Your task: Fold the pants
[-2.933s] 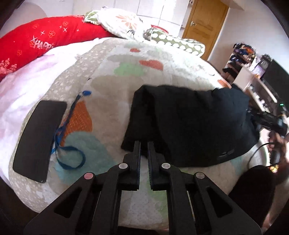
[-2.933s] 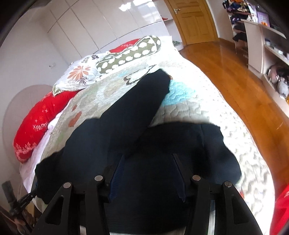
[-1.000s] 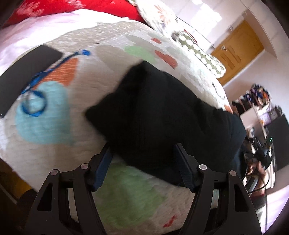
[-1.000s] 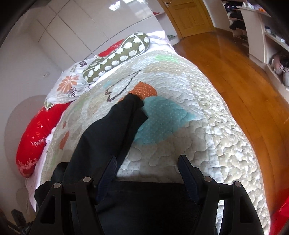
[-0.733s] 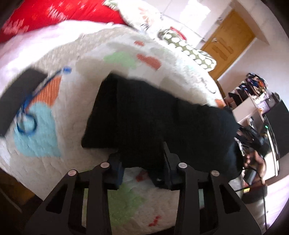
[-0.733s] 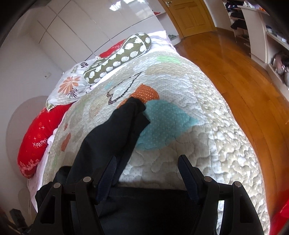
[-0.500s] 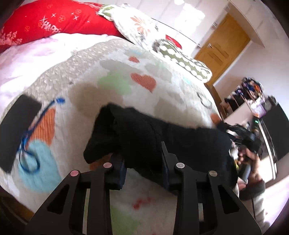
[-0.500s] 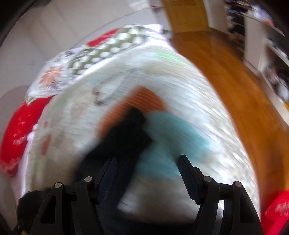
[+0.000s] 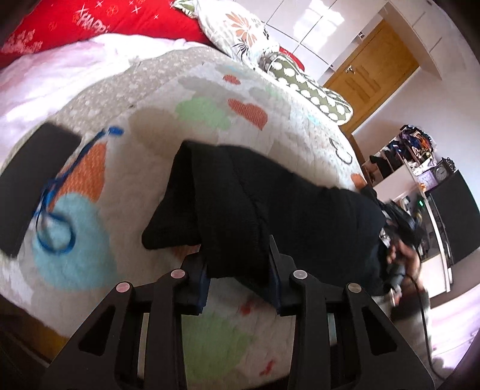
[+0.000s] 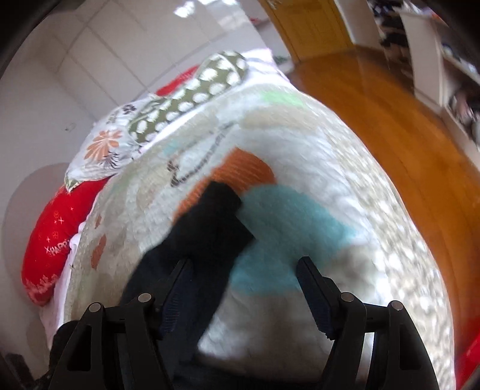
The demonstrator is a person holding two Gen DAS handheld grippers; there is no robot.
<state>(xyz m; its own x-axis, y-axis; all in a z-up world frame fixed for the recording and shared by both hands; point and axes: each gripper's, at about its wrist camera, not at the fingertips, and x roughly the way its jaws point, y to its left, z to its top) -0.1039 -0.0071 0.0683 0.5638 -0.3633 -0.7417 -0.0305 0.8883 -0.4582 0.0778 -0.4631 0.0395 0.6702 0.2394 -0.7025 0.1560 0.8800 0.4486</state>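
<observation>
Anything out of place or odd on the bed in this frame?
A flat black pad with a loose blue lanyard lies on the quilt beside the black pants, unrelated to the folding. Otherwise nothing stands out.

quilted bed (image 9: pixel 279 90) under black pants (image 9: pixel 270 192)

One pair of pants (image 9: pixel 270 192), one quilt (image 9: pixel 210 90), three pillows, one lanyard (image 9: pixel 54 216), two claws.

White "HAPPY" lettering on red pillow (image 9: pixel 90 21), partly cut off
</observation>
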